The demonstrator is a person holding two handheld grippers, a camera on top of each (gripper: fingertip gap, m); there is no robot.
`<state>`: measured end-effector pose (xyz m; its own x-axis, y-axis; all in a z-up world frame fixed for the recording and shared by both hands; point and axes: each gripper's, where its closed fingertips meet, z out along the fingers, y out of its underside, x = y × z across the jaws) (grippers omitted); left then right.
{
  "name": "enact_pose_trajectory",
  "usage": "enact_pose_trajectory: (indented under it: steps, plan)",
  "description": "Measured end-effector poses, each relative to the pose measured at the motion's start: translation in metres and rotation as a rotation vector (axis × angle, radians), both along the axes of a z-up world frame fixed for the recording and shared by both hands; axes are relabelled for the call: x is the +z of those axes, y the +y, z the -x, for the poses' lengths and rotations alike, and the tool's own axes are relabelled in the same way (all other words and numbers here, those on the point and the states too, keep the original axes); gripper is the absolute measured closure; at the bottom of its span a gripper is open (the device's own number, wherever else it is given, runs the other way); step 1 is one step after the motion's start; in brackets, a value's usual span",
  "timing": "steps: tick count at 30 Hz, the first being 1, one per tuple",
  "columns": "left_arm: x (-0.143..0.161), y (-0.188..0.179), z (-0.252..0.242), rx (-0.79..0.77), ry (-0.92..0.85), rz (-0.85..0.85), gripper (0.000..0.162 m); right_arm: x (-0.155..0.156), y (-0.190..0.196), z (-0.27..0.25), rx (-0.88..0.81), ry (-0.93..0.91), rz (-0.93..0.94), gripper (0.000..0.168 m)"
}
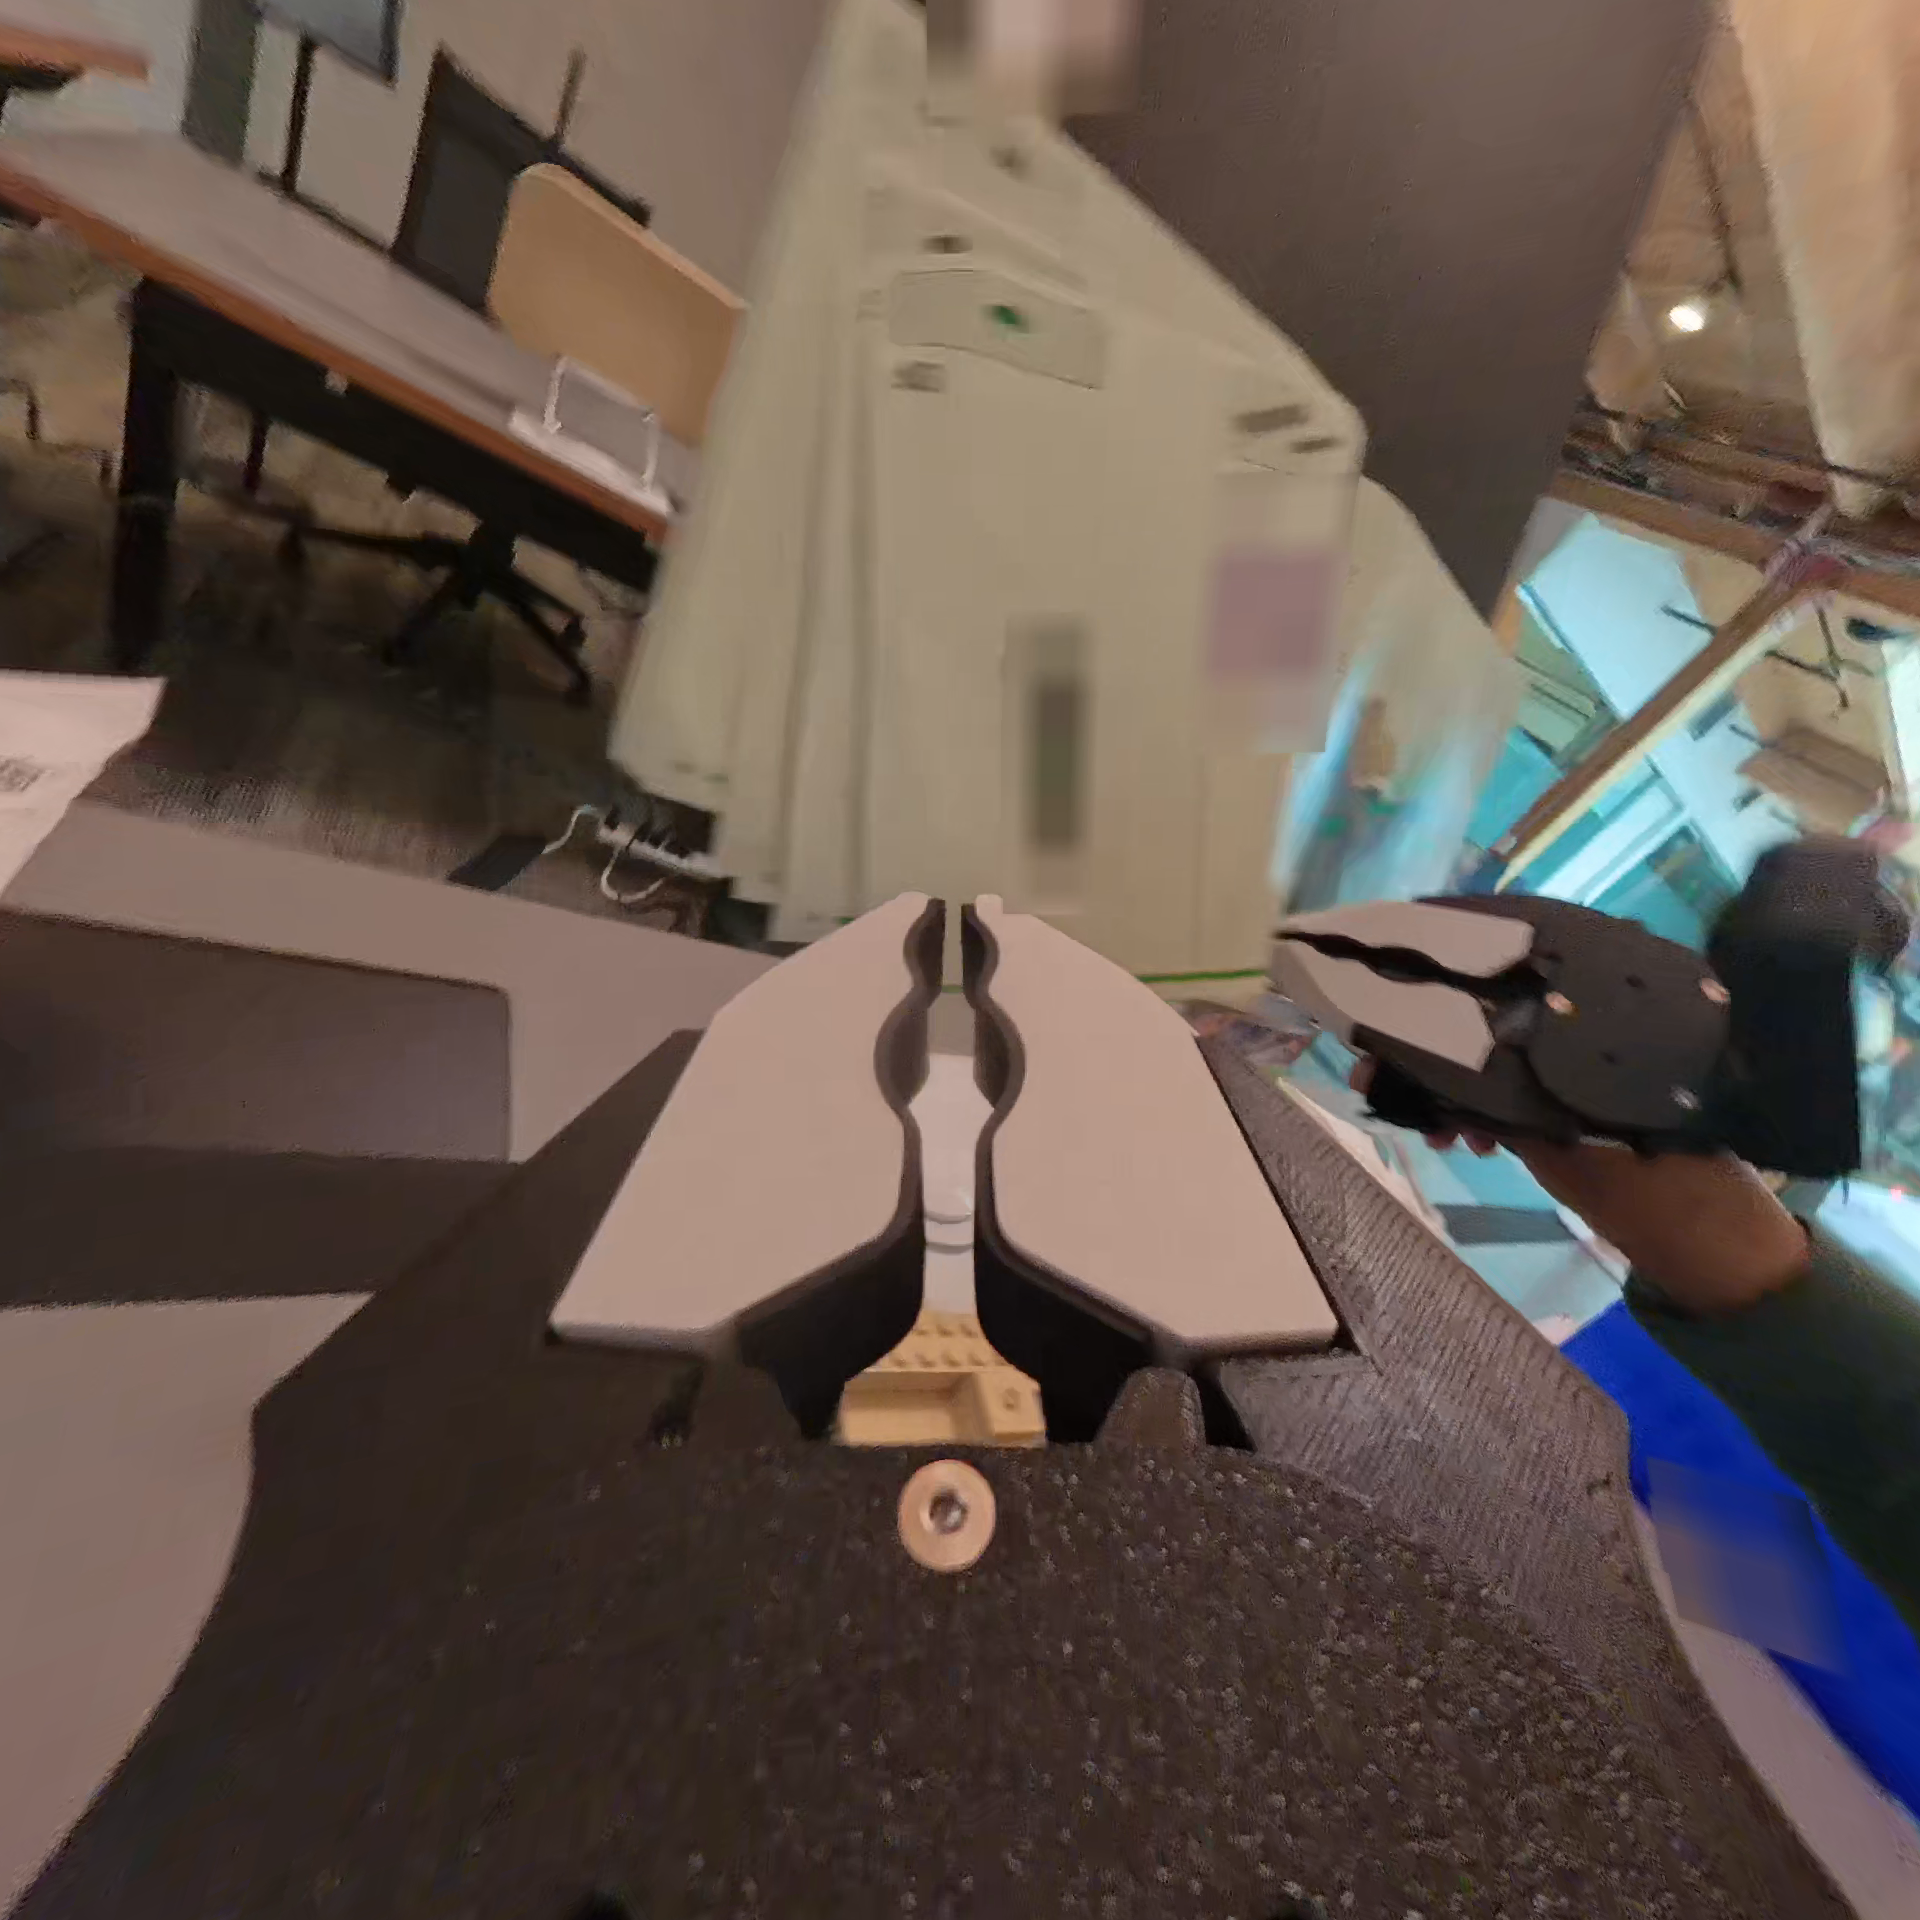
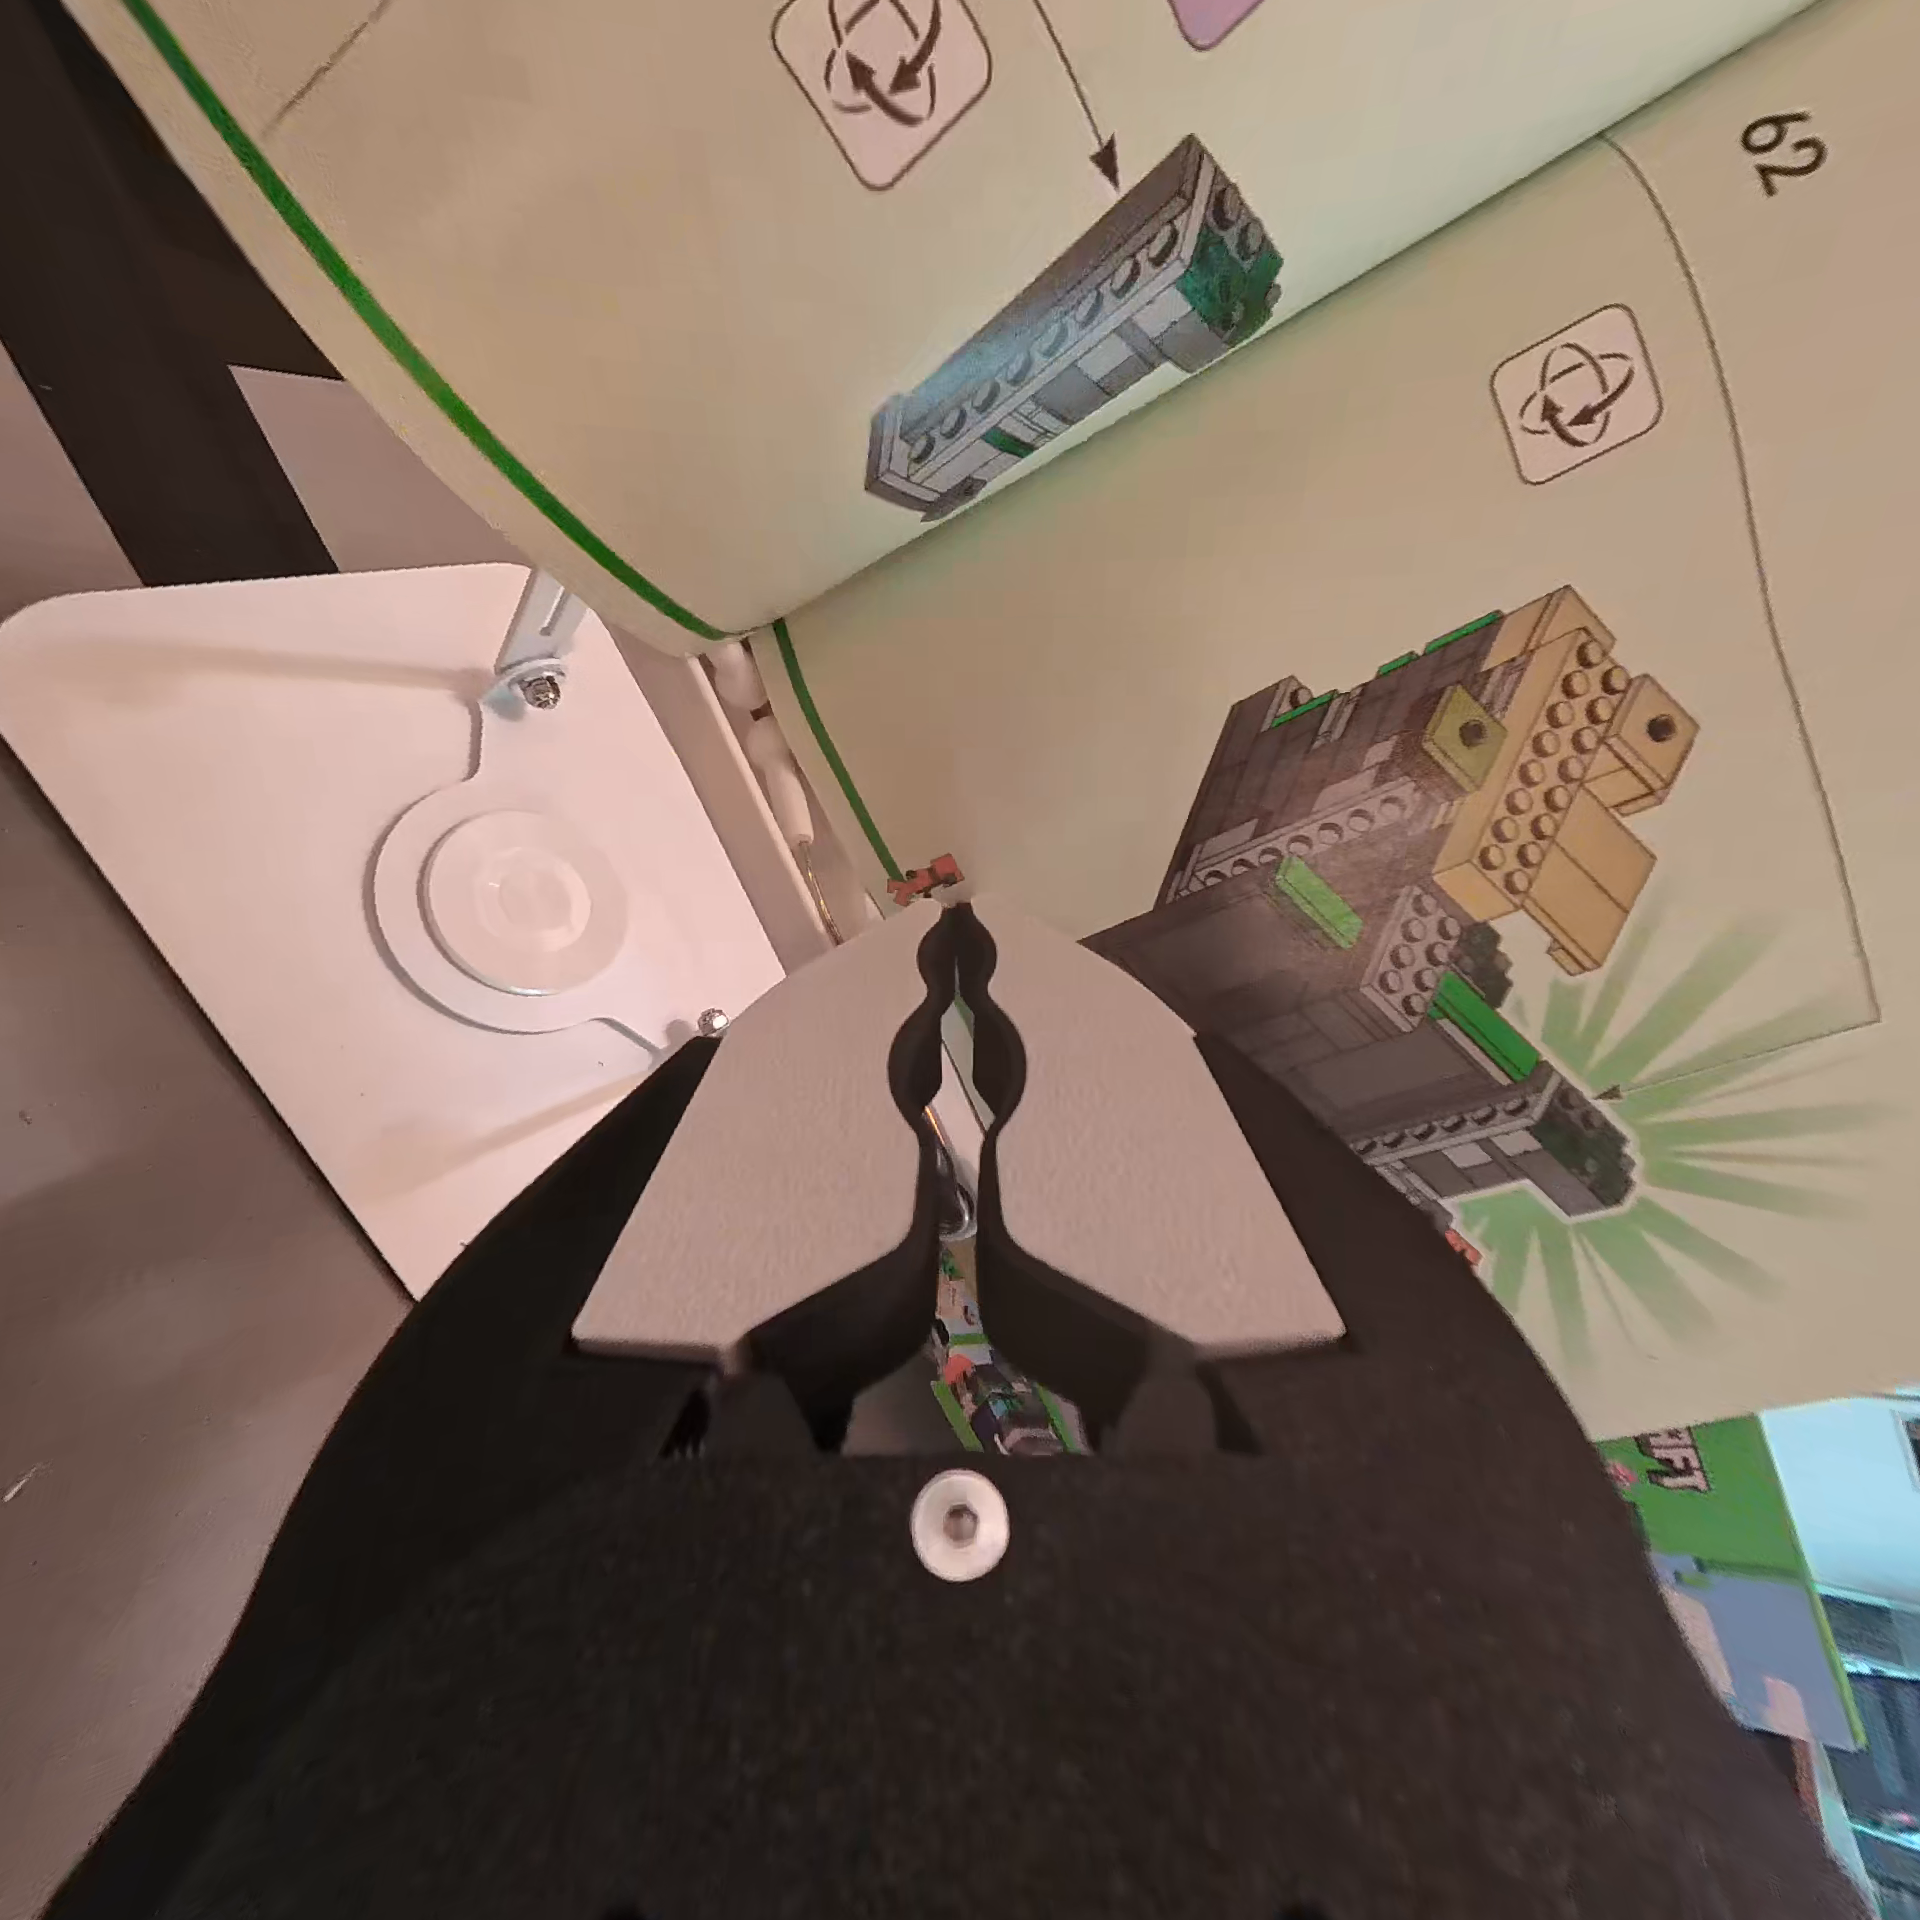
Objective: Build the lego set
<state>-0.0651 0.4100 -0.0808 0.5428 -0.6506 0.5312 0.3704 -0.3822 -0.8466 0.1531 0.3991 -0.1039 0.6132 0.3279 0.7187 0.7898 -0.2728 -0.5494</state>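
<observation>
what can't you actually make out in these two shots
- Left wrist view: the tan lego piece shows only through the gap behind the left claw; its fingers cover the rest.
- Left wrist view: the instruction booklet is motion-blurred.
- Right wrist view: the right claw hides the booklet's lower corner; no loose bricks visible.

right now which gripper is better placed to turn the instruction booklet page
Right. The right gripper has its tips at the lower edge of the instruction booklet on the white stand, apparently pinching the page. The left gripper sits farther back, over a tan lego piece.
</observation>
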Motion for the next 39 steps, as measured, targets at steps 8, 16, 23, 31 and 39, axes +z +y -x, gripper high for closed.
enact_pose_trajectory:
  steps: [8, 16, 23, 31, 39]
  plan:
    - [0.023, -0.081, -0.141, -0.312, 0.376, -0.347, 0.162, 0.005, 0.001, 0.005, -0.074, 0.103, 0.018, 0.168]
    - [-0.007, -0.010, -0.172, -0.119, 0.655, -0.252, 0.162, 0.042, 0.013, 0.036, -0.003, 0.426, -0.029, 0.168]
    - [-0.020, 0.023, -0.137, -0.068, 0.753, -0.198, 0.162, 0.014, 0.025, 0.038, -0.021, 0.328, 0.017, 0.168]
    - [-0.022, 0.026, -0.135, -0.063, 0.811, -0.226, 0.162, 0.024, 0.028, 0.055, 0.021, 0.265, 0.031, 0.168]
    - [-0.026, 0.024, -0.132, -0.060, 0.764, -0.223, 0.162, 0.034, 0.047, 0.053, -0.053, 0.230, -0.033, 0.168]
